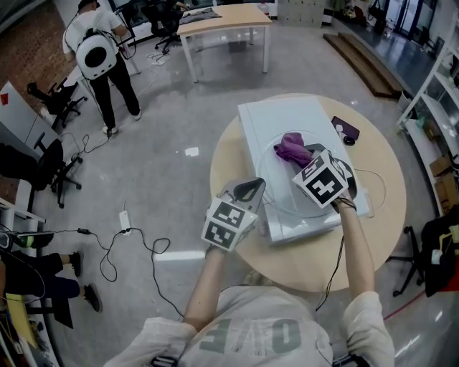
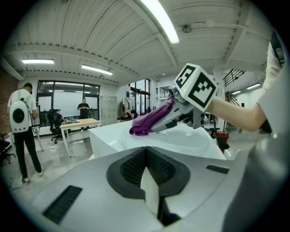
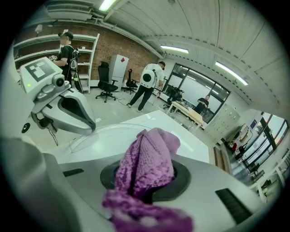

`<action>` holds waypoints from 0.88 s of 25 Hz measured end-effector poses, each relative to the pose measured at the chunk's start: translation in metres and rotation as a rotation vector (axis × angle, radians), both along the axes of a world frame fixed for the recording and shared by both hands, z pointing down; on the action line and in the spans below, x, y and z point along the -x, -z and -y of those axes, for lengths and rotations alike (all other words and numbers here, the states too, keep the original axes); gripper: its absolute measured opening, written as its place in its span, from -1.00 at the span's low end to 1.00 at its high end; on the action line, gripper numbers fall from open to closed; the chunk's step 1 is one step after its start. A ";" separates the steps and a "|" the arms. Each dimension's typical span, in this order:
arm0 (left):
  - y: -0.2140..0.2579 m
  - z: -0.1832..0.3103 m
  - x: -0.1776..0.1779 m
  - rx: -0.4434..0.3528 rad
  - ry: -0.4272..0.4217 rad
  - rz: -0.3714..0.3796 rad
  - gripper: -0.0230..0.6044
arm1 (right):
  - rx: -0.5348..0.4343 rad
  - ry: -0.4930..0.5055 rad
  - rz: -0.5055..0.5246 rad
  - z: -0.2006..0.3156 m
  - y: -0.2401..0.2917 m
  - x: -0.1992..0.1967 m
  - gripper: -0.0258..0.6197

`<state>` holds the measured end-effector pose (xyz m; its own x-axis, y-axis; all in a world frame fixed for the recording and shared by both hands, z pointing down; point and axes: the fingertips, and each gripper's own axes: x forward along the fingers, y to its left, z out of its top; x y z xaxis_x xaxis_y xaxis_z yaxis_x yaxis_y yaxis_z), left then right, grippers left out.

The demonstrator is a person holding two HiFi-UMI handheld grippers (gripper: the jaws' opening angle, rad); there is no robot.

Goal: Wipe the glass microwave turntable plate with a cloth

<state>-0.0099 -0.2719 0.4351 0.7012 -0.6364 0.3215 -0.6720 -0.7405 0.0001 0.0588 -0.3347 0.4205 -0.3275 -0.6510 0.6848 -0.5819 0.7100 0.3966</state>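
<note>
A clear glass turntable plate [image 1: 283, 188] lies on top of a white microwave [image 1: 262, 118]. On the plate's far side rests a purple cloth [image 1: 290, 148], and my right gripper [image 1: 303, 154] is shut on it. In the right gripper view the cloth [image 3: 147, 163] bunches out of the jaws over the plate [image 3: 104, 136]. My left gripper [image 1: 252, 188] is shut, its tips by the plate's near left rim, with nothing seen between them. From the left gripper view, the plate [image 2: 181, 140] and the cloth [image 2: 147, 122] lie beyond my shut left gripper [image 2: 147, 181].
The microwave stands on a round wooden table [image 1: 387, 179], with a phone [image 1: 346, 129] at its far right. A person with a white backpack [image 1: 100, 57] stands on the floor at far left. A desk [image 1: 222, 21] is behind, and a power strip [image 1: 123, 218] and cables lie on the floor.
</note>
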 end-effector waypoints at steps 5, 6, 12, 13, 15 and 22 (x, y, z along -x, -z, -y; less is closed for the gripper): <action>0.003 0.000 -0.003 -0.004 0.001 0.000 -0.92 | -0.006 0.055 -0.035 -0.040 -0.002 0.009 -0.76; 0.005 0.000 -0.003 -0.008 0.002 -0.004 -0.92 | -0.005 0.069 -0.041 -0.048 -0.003 0.012 -0.76; 0.003 0.000 -0.002 0.002 0.010 -0.001 -0.92 | -0.001 0.130 -0.051 -0.088 -0.005 0.028 -0.76; 0.002 0.000 -0.002 0.004 0.009 0.000 -0.92 | 0.001 0.132 -0.048 -0.094 -0.005 0.029 -0.76; 0.002 -0.001 -0.002 0.007 0.006 -0.001 -0.92 | 0.004 0.137 -0.042 -0.103 -0.007 0.031 -0.76; 0.000 -0.001 -0.003 0.003 0.002 -0.001 -0.92 | 0.010 0.173 -0.063 -0.127 -0.010 0.037 -0.76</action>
<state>-0.0070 -0.2710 0.4351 0.7002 -0.6368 0.3229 -0.6735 -0.7392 0.0027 0.0213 -0.2077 0.4305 -0.3906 -0.5817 0.7135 -0.4251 0.8014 0.4206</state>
